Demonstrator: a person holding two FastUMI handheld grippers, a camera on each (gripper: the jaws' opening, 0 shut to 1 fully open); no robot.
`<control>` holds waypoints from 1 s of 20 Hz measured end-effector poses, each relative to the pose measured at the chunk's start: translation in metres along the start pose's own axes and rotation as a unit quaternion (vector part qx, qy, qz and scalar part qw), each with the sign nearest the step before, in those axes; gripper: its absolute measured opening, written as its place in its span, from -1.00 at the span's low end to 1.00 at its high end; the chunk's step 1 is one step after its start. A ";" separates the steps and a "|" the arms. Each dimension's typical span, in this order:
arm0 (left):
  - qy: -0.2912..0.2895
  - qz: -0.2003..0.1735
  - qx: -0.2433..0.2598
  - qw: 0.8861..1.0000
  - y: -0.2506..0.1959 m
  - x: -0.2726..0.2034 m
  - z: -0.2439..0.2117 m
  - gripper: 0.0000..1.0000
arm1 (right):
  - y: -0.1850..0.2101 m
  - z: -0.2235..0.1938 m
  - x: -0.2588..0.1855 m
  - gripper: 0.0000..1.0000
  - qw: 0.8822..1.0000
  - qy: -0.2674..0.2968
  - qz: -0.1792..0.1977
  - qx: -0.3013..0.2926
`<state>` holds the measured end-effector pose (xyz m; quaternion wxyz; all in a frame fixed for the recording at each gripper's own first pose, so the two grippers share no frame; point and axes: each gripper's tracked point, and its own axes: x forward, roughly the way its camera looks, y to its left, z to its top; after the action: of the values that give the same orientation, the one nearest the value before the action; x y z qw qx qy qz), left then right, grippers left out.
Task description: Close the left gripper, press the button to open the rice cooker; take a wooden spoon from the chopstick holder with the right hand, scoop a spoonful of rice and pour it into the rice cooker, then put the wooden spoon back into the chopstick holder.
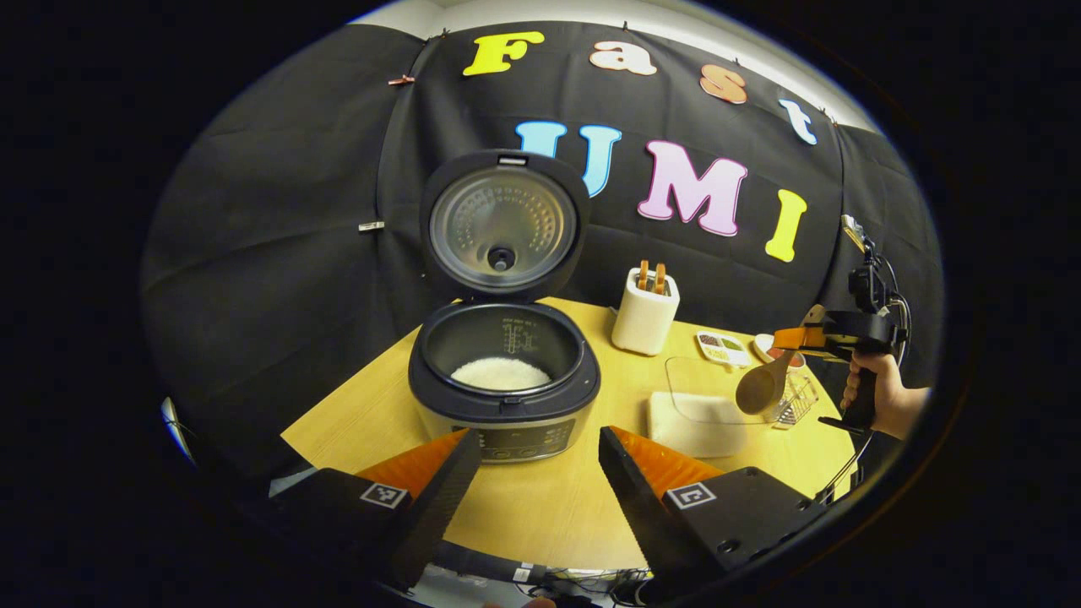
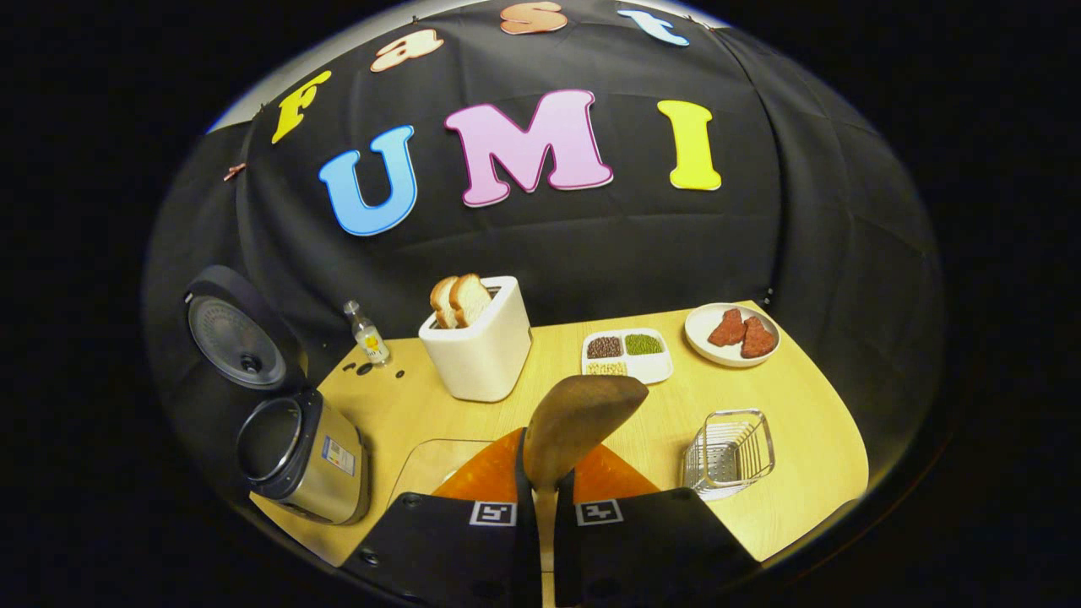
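The rice cooker (image 1: 504,397) stands open in the middle of the left gripper view, lid (image 1: 502,224) upright, white rice (image 1: 500,373) in its pot. My left gripper (image 1: 540,439) is open just in front of the cooker, holding nothing. At the far right a hand (image 1: 882,397) holds my right gripper (image 1: 798,339), shut on the wooden spoon (image 1: 763,387) above a clear rice container (image 1: 705,405). In the right gripper view my right gripper (image 2: 545,485) clamps the wooden spoon (image 2: 583,420) by its handle, bowl forward, no rice showing on it. The wire chopstick holder (image 2: 730,452) sits to its right and the rice cooker (image 2: 300,456) to the left.
A white toaster (image 2: 477,338) with bread stands at the back of the wooden table (image 2: 811,456). Beside it are a small bottle (image 2: 369,335), a sectioned dish (image 2: 629,355) of grains and a plate (image 2: 730,333) of meat. The clear container (image 2: 435,469) lies left of my right fingers.
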<state>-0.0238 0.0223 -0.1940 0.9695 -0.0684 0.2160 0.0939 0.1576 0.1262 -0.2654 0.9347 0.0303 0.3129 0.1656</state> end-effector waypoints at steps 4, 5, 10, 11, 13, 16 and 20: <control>0.014 -0.001 0.000 1.000 0.007 0.008 -0.014 0.92 | -0.002 -0.031 0.021 -0.79 1.000 0.011 -0.012 -0.020; 0.014 -0.001 0.001 1.000 0.008 0.010 -0.015 0.91 | -0.001 -0.036 0.024 -0.79 1.000 0.012 -0.014 -0.024; 0.022 0.000 0.002 1.000 0.015 0.018 -0.024 0.91 | 0.010 -0.052 0.028 -0.79 1.000 0.007 -0.014 -0.021; 0.025 0.000 -0.002 1.000 0.016 0.018 -0.026 0.92 | 0.013 -0.054 0.027 -0.78 1.000 0.009 -0.013 -0.020; 0.026 -0.001 -0.012 1.000 0.016 0.016 -0.026 0.92 | 0.016 -0.056 0.025 -0.78 1.000 0.002 -0.018 -0.014; 0.020 -0.002 -0.011 1.000 0.017 0.014 -0.022 0.92 | 0.023 -0.063 0.027 -0.78 0.999 0.021 -0.021 0.025; 0.021 0.004 -0.036 0.999 0.025 0.017 -0.018 0.92 | 0.049 -0.073 0.029 -0.78 0.994 0.051 -0.002 0.100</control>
<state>-0.0213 0.0464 -0.2199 0.9612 -0.1047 0.2329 0.1045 0.1220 0.1790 -0.3327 0.9100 0.1149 0.3755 0.1332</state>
